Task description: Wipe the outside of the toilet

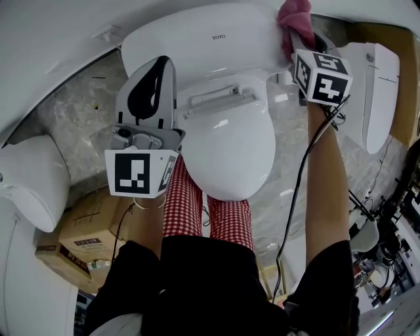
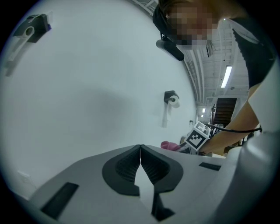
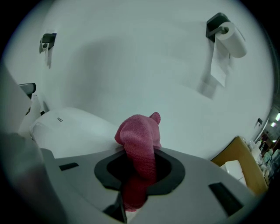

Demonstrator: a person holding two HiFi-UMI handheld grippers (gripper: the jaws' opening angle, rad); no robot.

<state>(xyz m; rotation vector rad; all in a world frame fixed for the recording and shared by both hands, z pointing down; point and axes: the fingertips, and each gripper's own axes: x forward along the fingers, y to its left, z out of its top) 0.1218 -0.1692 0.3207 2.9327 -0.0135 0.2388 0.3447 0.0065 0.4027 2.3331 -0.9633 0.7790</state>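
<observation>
**Pink cloth held at the tank's right end**

The toilet point(image 1: 226, 141) is seen from above in the head view, with its lid closed and its tank point(image 1: 197, 39) against the white wall; the pink cloth point(image 3: 139, 142) is clamped between the jaws of the right gripper point(image 3: 138, 164), its bunched end sticking out past the tips; in the head view the cloth point(image 1: 293, 20) is found at the right end of the tank, by the wall, though it cannot be told whether it is pressed on the porcelain. The left gripper point(image 2: 140, 153) is held with its jaws drawn together and nothing between them; it is raised over the left side of the toilet point(image 1: 157, 72) and is pointed at the bare wall. A toilet paper roll point(image 3: 229, 37) is mounted on the wall to the right; a cardboard box point(image 1: 85, 233) is set on the floor at the left, beside a neighbouring toilet point(image 1: 33, 180).
</observation>
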